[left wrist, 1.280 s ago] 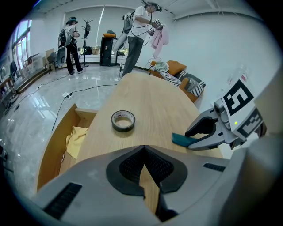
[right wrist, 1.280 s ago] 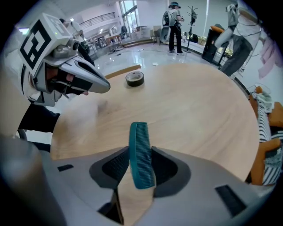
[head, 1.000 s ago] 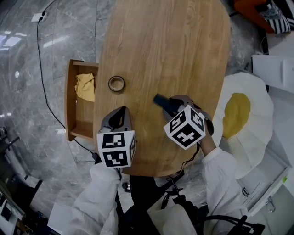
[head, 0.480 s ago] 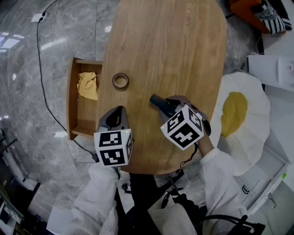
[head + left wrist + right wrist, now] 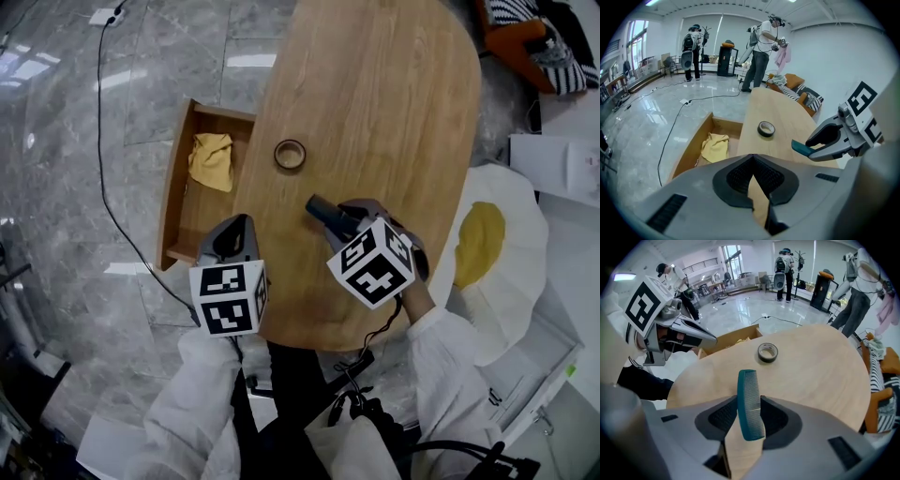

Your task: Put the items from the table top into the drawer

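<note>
Nearer the open wooden drawer [image 5: 178, 202] than before: right hand-held gripper [image 5: 749, 417], clamped on teal fine-toothed comb [image 5: 749, 399]; left hand-held gripper [image 5: 751, 164], jaws together, empty. Ring-shaped tape roll [image 5: 290, 155] on oval desk [image 5: 375, 103].

The table [image 5: 375, 94] is light brown wood with a fine grain, and the drawer [image 5: 180, 187] has the same wood tone. The cloth [image 5: 212, 161] is pale yellow. The tape roll [image 5: 290, 155] is dark outside and tan inside. The comb [image 5: 749, 390] is teal. The left hand-held gripper [image 5: 752, 160] and the right hand-held gripper [image 5: 749, 412] are grey with black ribbed pads. Their cubes [image 5: 228, 298] are white with black square markers. The floor [image 5: 75, 141] is glossy grey marble with pale veins. The rug [image 5: 511, 183] is white with a yellow centre.
</note>
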